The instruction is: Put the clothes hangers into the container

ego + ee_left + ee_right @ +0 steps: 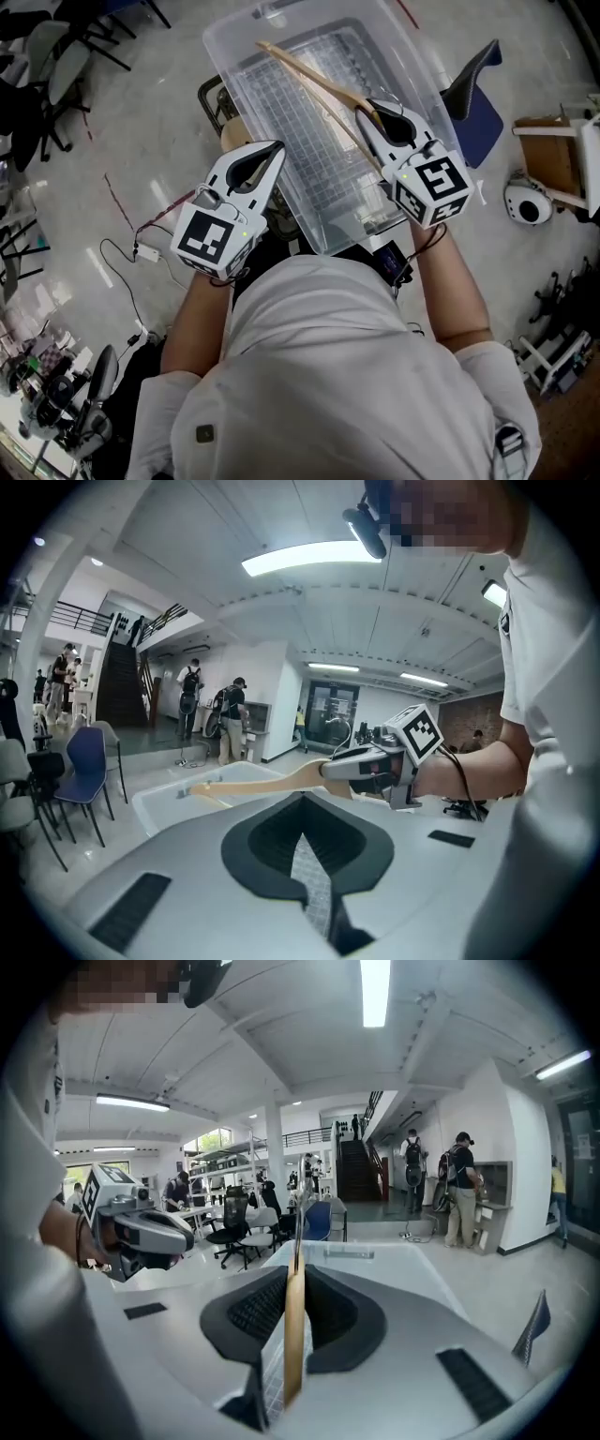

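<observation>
A clear plastic container (pixel 225 66) stands in front of me, its ribbed bottom bare. A light wooden clothes hanger (pixel 309 80) lies slanted above it, one end reaching the far rim. My right gripper (pixel 367 111) is shut on the hanger's near end. In the right gripper view the hanger (pixel 293 1335) stands edge-on between the pads, with the container (pixel 375 1260) beyond. My left gripper (pixel 277 148) hovers at the container's near left corner, shut and empty. The left gripper view shows the hanger (pixel 262 782) held by the right gripper (pixel 337 769) over the container (pixel 155 803).
A dark blue chair (pixel 473 103) stands right of the container. Further right are a wooden crate (pixel 553 159) and a white round device (pixel 525 202) on the floor. Chairs (pixel 47 75) stand at the far left, and cables (pixel 141 248) run across the floor. People stand far off.
</observation>
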Action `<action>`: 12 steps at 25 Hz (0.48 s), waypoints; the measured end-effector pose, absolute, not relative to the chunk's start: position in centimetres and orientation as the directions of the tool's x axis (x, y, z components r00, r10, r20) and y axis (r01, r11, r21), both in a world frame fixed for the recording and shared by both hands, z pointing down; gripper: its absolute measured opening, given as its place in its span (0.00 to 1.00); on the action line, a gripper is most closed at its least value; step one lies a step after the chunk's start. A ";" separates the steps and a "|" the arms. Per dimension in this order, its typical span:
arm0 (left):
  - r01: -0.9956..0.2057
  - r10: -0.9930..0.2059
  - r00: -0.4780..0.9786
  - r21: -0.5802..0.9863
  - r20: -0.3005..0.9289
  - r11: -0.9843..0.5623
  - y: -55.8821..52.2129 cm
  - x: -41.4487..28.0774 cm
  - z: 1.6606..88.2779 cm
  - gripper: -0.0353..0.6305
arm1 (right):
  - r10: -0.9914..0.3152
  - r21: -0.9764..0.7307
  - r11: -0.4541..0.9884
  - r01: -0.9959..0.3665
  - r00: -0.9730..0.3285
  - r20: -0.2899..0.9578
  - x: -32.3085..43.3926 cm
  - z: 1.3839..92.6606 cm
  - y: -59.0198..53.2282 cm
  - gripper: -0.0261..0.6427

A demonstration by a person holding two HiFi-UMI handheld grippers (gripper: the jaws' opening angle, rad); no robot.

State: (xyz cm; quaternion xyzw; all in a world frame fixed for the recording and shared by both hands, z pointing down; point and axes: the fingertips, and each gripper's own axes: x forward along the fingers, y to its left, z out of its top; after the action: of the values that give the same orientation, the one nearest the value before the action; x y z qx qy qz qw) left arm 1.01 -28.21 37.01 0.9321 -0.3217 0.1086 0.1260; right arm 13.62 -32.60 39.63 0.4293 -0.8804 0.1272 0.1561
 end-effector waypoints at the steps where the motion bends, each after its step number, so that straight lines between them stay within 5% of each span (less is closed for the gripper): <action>1: -0.629 -0.573 0.767 0.168 0.288 -0.759 -28.5 0.9 37.5 0.08 | -0.708 -0.095 0.602 -0.793 -0.585 0.395 13.3 40.7 -33.0 0.14; 12: -0.679 -0.590 0.725 0.225 0.354 -0.699 -30.3 0.2 41.8 0.08 | -0.634 -0.132 0.613 -0.779 -0.585 0.506 11.9 52.0 -35.7 0.14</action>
State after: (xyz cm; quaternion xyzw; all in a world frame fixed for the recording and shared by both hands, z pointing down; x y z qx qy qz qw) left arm 0.23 -30.26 41.81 0.9127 -0.3475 0.1287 0.1721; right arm 11.89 -35.70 51.97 0.4045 -0.8732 0.1728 0.2097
